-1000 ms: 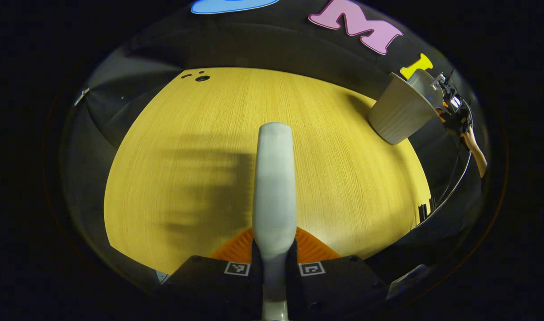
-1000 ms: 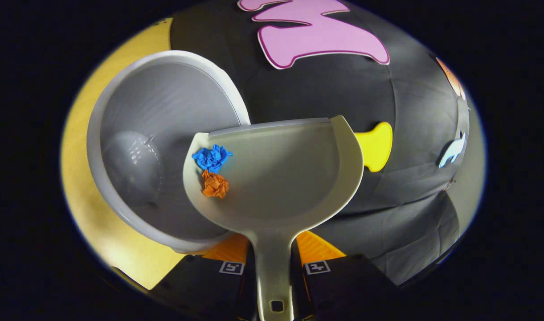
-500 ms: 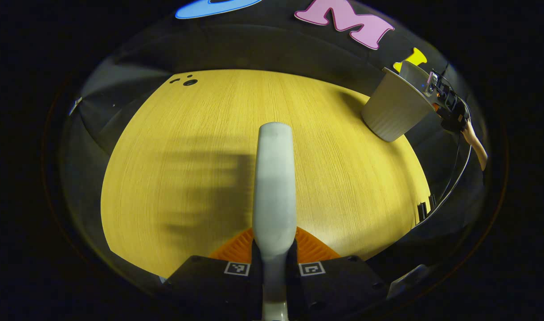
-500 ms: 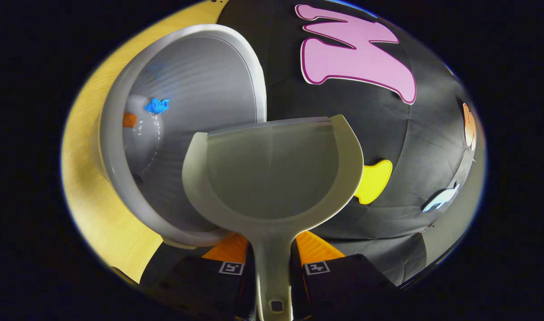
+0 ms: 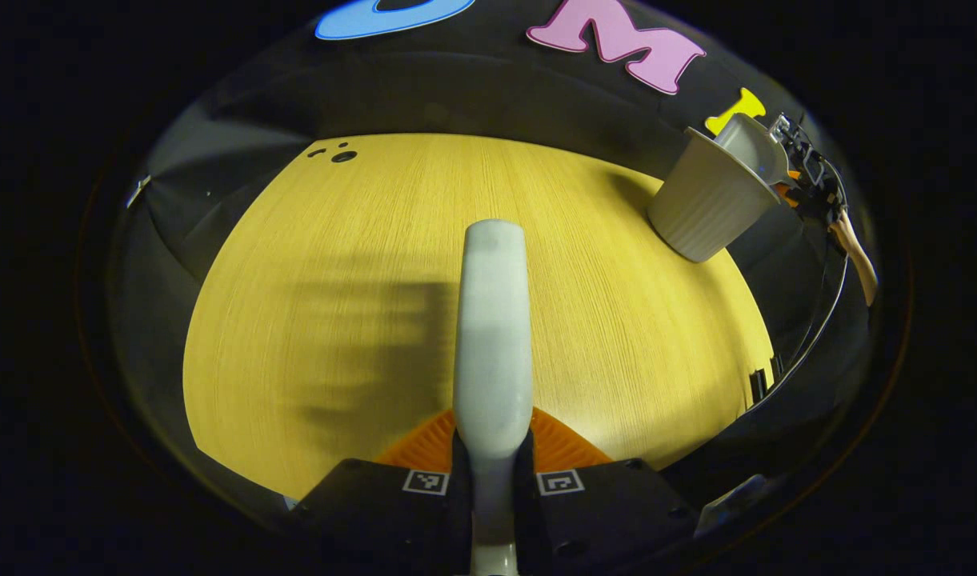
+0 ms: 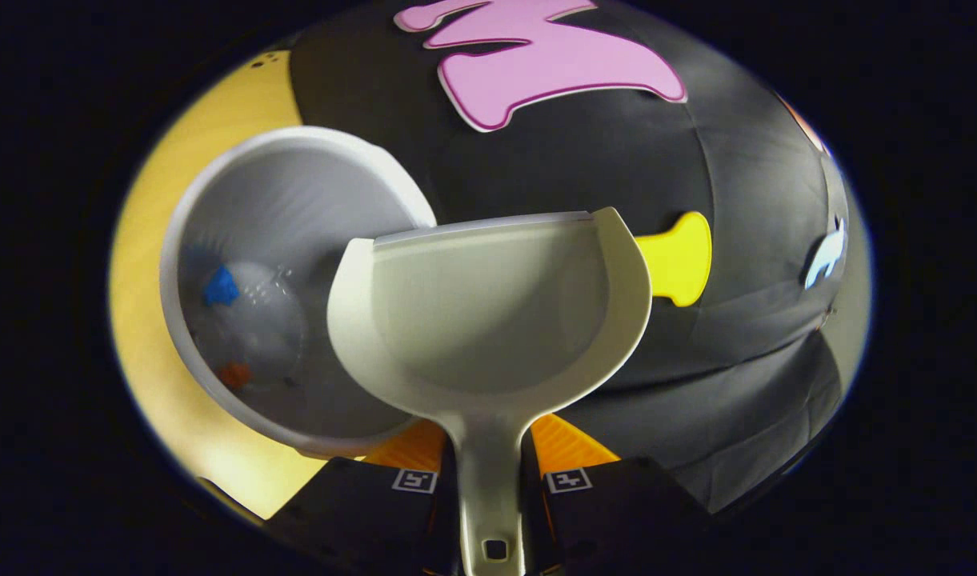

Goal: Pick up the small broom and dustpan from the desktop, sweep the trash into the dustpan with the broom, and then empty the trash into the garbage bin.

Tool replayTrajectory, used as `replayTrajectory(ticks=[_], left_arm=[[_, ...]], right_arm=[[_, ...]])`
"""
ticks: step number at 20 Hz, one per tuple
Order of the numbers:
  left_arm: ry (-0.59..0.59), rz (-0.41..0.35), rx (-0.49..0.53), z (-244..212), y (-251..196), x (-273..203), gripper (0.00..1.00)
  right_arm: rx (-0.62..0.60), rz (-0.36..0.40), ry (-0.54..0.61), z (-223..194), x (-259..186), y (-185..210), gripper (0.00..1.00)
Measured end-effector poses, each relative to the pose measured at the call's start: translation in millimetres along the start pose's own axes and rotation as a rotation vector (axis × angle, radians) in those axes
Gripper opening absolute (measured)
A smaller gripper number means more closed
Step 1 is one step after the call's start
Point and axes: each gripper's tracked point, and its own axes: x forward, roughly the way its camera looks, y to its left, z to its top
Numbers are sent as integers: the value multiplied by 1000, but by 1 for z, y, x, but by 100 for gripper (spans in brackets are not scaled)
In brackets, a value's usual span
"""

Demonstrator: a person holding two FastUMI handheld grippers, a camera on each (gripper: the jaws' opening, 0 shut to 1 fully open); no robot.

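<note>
Right gripper (image 6: 488, 472) clamped on the dustpan (image 6: 488, 312) handle, both fingers pressing it; pan held beside and partly over the rim of the garbage bin (image 6: 296, 144). Pan bed reads bare. Blue paper scrap (image 6: 219, 286) and orange paper scrap (image 6: 234, 374) lie on the bin floor, apart from each other.

Left gripper (image 5: 492, 472) closed on the broom handle (image 5: 492, 320), held out over the wooden desktop (image 5: 312, 240), well left of the bin. In the left gripper view the bin stands at the far right of the desk, with the pan at its mouth and a hand (image 5: 852, 252) behind it.

Judgement: emptying step looks done, task near its end. To finish it well:
- keep the pan's lip inside the rim line until sure nothing clings to the bed
- level the pan before drawing it back, so it does not hook the rim and tip the bin
- keep the broom parked away from the bin meanwhile

Bristles hidden below the handle; cannot tell their state
</note>
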Motion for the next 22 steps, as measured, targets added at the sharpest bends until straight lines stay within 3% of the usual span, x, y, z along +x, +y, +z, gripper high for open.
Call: replayTrajectory(ticks=[7, 9, 12, 13, 15, 16, 22], left_arm=[[-76, 49, 38, 5, 1, -15, 25], [-120, 64, 40, 8, 0, -20, 22], [-168, 90, 46, 7, 4, -24, 29], [-177, 90, 39, 4, 4, -25, 26], [-185, 89, 26, 0, 6, -25, 22], [-185, 88, 19, -4, 7, -27, 26], [-175, 83, 14, -28, 10, -36, 25]], right_arm=[[328, 44, -37, 24, -45, -19, 34], [403, 68, -62, 37, -54, -22, 34], [488, 115, -95, 50, -54, -27, 34], [508, 131, -100, 52, -55, -26, 34], [562, 191, -112, 58, -59, -23, 34], [592, 225, -121, 62, -61, -23, 34], [718, 400, -170, 76, -71, -19, 34]])
